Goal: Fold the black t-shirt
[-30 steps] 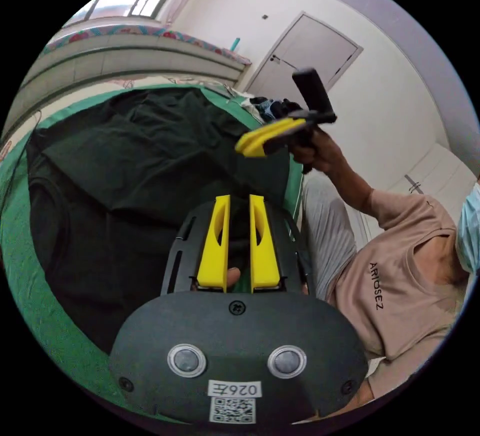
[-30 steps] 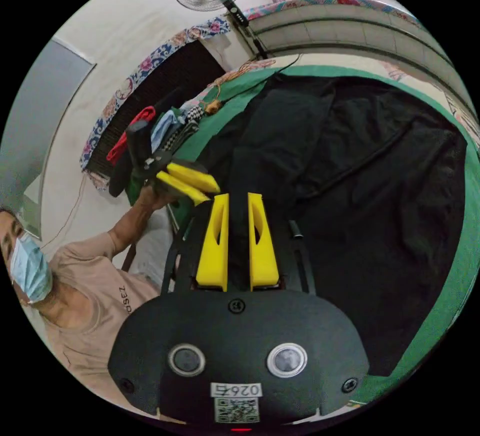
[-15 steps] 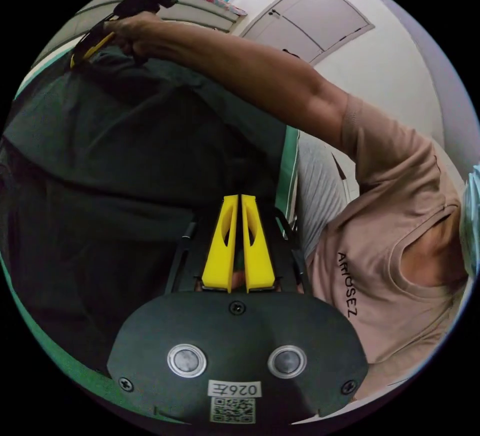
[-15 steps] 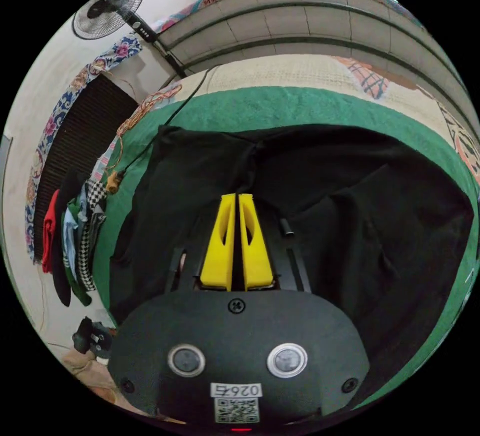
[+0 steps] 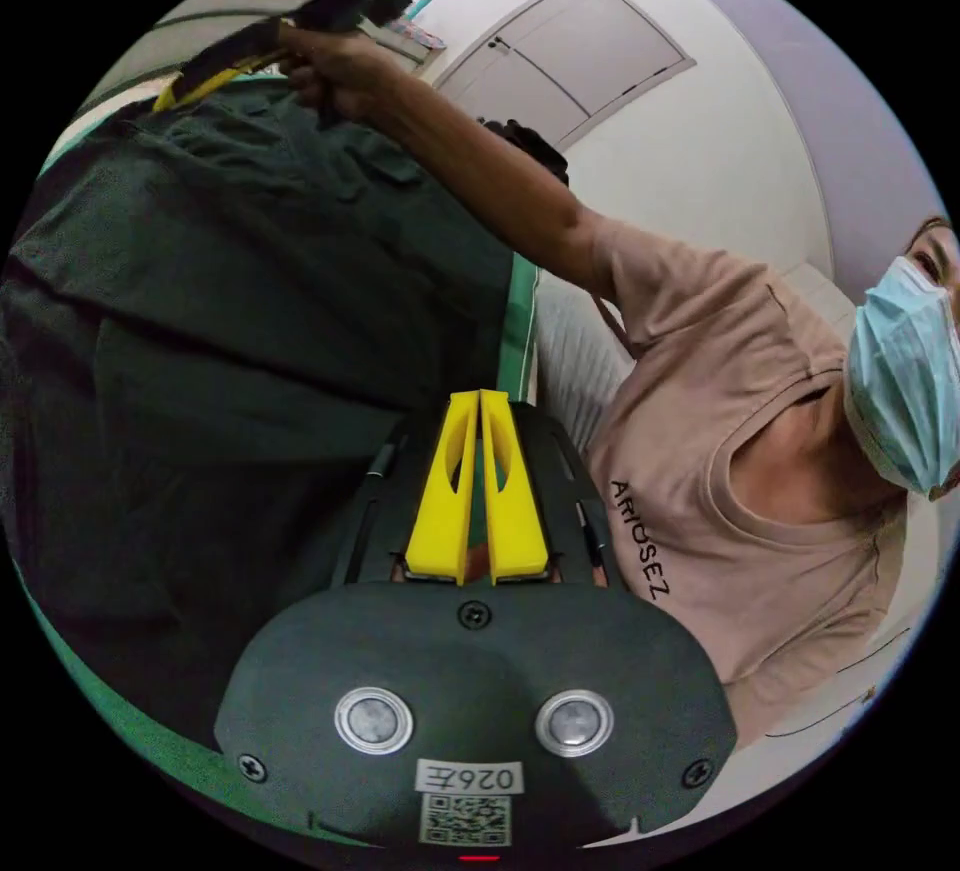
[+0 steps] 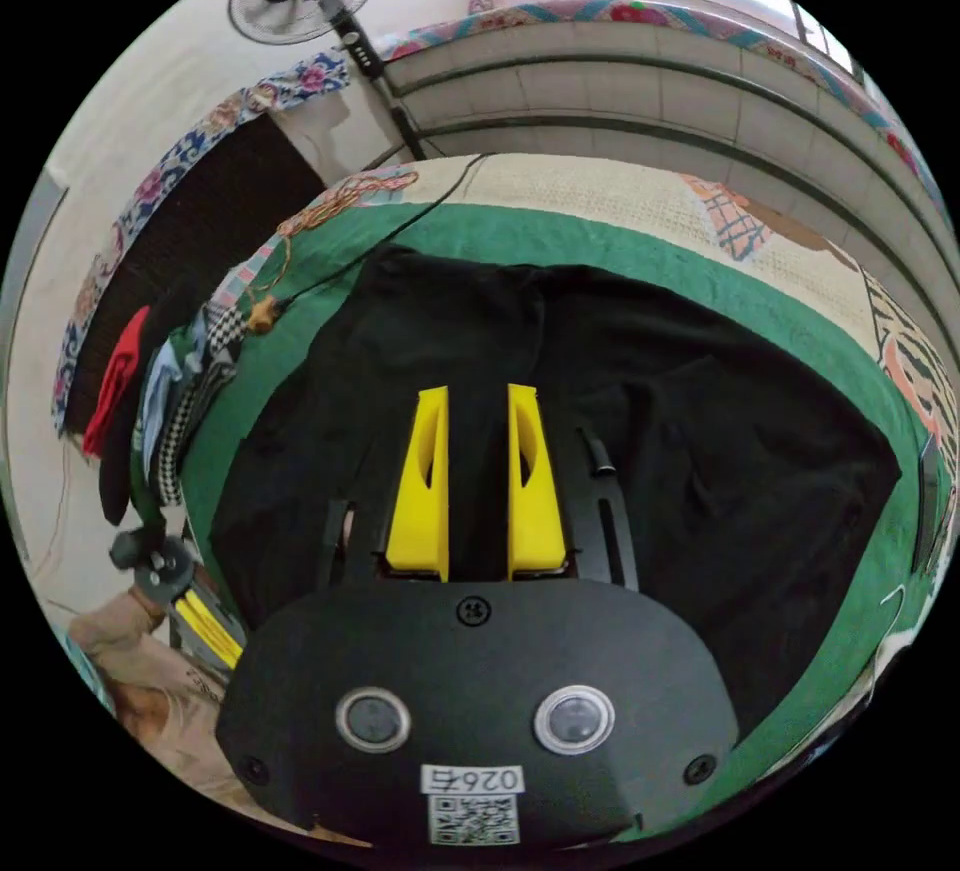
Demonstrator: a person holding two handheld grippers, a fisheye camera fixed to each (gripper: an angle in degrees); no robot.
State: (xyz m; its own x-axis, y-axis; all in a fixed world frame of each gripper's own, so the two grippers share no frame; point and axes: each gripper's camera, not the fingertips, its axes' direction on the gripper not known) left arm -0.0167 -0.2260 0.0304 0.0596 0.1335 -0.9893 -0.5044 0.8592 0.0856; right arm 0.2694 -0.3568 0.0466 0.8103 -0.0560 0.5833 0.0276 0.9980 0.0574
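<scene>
One fold, at most, is begun. Nearest us, the left gripper has its jaws pressed together; whether cloth lies between them we cannot tell. Beyond it the black t-shirt lies spread over the green cloth on the surface, with creases and loose overlaps. At its far edge the right gripper has its jaws spread above the fabric. We judge most folding remains.

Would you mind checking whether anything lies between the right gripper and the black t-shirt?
Nothing visible does. The right gripper hangs open directly over the black t-shirt, which lies spread on the green cloth; only bare shirt fabric shows between and beyond its jaws.
</scene>
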